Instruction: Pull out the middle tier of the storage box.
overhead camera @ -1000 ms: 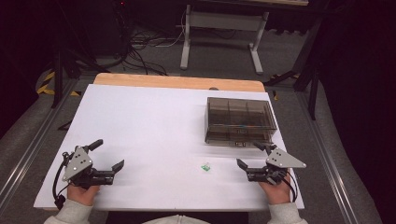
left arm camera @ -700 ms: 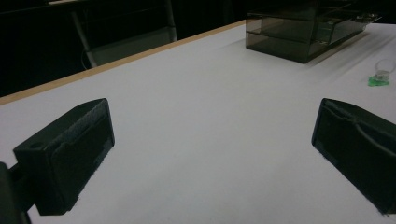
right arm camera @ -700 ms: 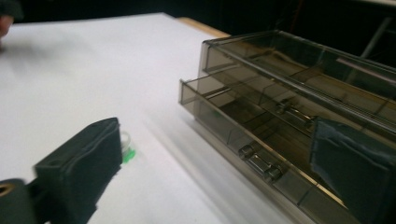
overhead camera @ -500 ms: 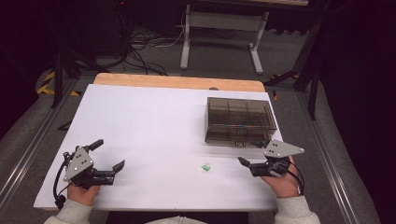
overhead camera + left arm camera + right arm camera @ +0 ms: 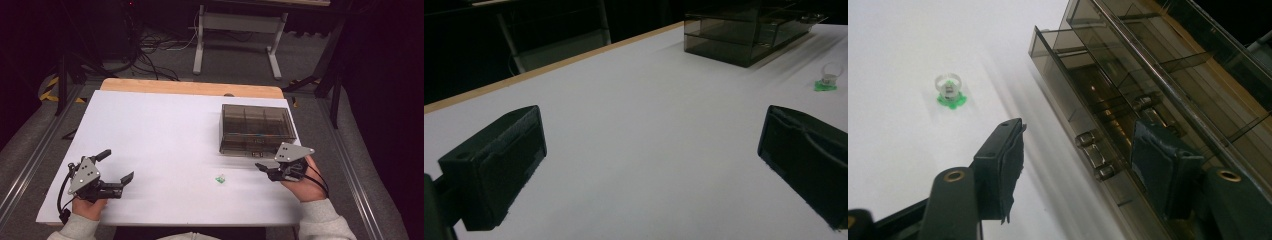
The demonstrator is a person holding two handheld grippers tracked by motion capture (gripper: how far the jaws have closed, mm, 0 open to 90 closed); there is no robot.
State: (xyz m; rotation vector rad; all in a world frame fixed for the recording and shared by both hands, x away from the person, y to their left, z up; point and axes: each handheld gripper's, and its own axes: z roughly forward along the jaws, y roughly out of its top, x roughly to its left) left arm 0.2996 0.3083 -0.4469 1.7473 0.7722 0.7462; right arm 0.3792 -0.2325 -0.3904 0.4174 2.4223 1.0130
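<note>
Lying across a wooden table [image 5: 190, 88], a white board [image 5: 165, 145] is covering nearly the whole top, leaving one strip of wood showing along the far edge. A smoky, see-through plastic organizer box [image 5: 256, 129] with inner dividers is sitting on the board's far right part, and everything else is placed from it. A small clear ring on a green base [image 5: 219, 178] is resting on the board nearer the person and a little left of the box, apart from it. The right gripper [image 5: 264, 169] is hovering just in front of the box's near edge; its jaws have just been closing and are now standing partly apart with nothing between them, one beside the box's front latch [image 5: 1093, 152]. The left gripper [image 5: 120, 167] is waiting far to the left of the box, near the board's front corner, jaws spread wide and gripping nothing. Beyond the box, the room is lying dark: grey carpet [image 5: 310, 107], a tangle of cables [image 5: 155, 45], and the pale metal legs of a stand [image 5: 235, 37]. Metal rails [image 5: 30, 165] are running along both sides of the table.
</note>
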